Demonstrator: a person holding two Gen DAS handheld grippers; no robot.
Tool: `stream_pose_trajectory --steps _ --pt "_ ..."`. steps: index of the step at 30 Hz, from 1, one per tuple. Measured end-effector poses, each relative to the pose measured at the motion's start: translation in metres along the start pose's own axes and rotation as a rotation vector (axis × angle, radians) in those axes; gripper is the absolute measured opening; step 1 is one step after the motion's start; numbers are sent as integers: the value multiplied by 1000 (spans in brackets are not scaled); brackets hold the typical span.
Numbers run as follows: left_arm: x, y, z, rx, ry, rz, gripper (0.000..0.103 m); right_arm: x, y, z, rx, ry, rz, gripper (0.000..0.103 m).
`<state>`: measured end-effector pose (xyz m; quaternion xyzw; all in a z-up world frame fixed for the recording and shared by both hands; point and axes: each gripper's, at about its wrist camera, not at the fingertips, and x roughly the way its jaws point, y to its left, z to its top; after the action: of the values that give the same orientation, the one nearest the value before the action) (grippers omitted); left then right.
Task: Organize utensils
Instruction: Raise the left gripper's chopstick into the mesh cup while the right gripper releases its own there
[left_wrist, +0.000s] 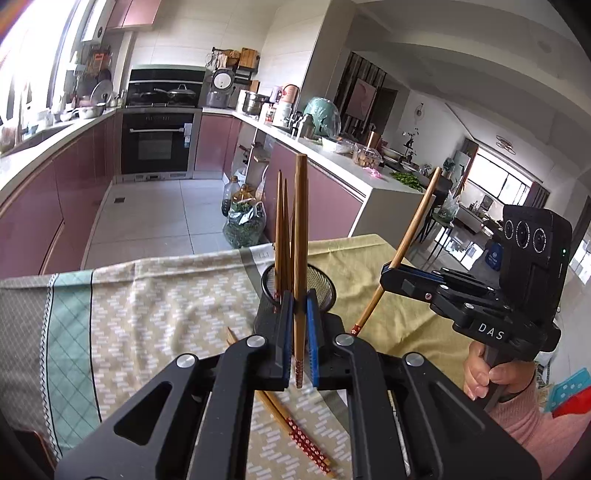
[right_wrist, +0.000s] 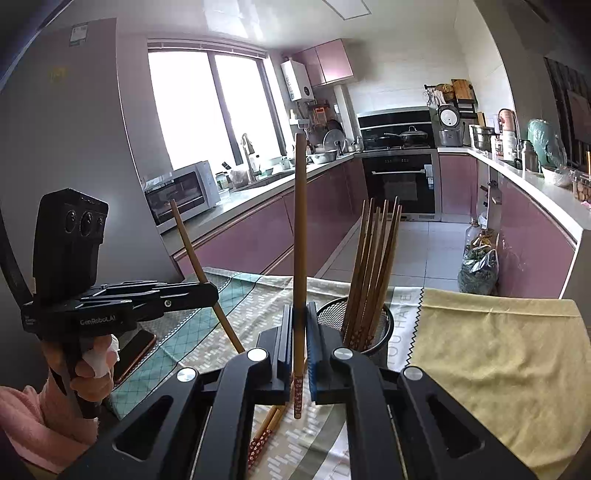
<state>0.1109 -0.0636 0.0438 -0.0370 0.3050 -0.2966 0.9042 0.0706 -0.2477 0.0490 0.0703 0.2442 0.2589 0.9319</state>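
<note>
My left gripper (left_wrist: 298, 332) is shut on a wooden chopstick (left_wrist: 300, 236) held upright, red patterned end down, just in front of the black mesh holder (left_wrist: 325, 291). Several chopsticks (left_wrist: 281, 236) stand in that holder. My right gripper (right_wrist: 298, 339) is shut on another chopstick (right_wrist: 299, 236), also upright, left of the holder (right_wrist: 380, 332), which holds several chopsticks (right_wrist: 373, 266). Each gripper shows in the other's view: the right one (left_wrist: 391, 269) with its slanted chopstick (left_wrist: 413, 225), the left one (right_wrist: 207, 291) with its chopstick (right_wrist: 195, 258). Two loose chopsticks (left_wrist: 291, 428) lie on the cloth below, also in the right wrist view (right_wrist: 266, 432).
The table carries a patterned cloth (left_wrist: 147, 314) and a yellow towel (right_wrist: 498, 362). A phone (right_wrist: 133, 354) lies at the table's left. Behind are pink kitchen cabinets (left_wrist: 55, 192), an oven (left_wrist: 157, 144) and a bag of greens on the floor (left_wrist: 243, 225).
</note>
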Motion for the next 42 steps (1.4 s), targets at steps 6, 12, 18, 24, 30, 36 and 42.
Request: stream_pose_trajectory --steps 6,12,18,24,30,36,42 --pt "-3 -7 24 23 -43 5 7 -5 0 16 -29 -32 -19 6" --pt "-6 -16 46 46 -96 7 7 -10 0 34 -55 -71 -36 6" --pt "-3 -23 57 60 -125 20 7 -3 -6 45 -63 -92 -60 6" --pt "16 -26 62 69 -110 59 7 15 -12 44 -61 -71 -75 6" --pt "38 -23 61 79 -59 80 7 35 -20 37 -47 -24 -83 6" --pt "61 -15 55 105 24 94 7 53 -27 29 -23 43 -72 6" --pt "85 -7 51 129 109 92 7 71 -35 22 -3 120 -71 6"
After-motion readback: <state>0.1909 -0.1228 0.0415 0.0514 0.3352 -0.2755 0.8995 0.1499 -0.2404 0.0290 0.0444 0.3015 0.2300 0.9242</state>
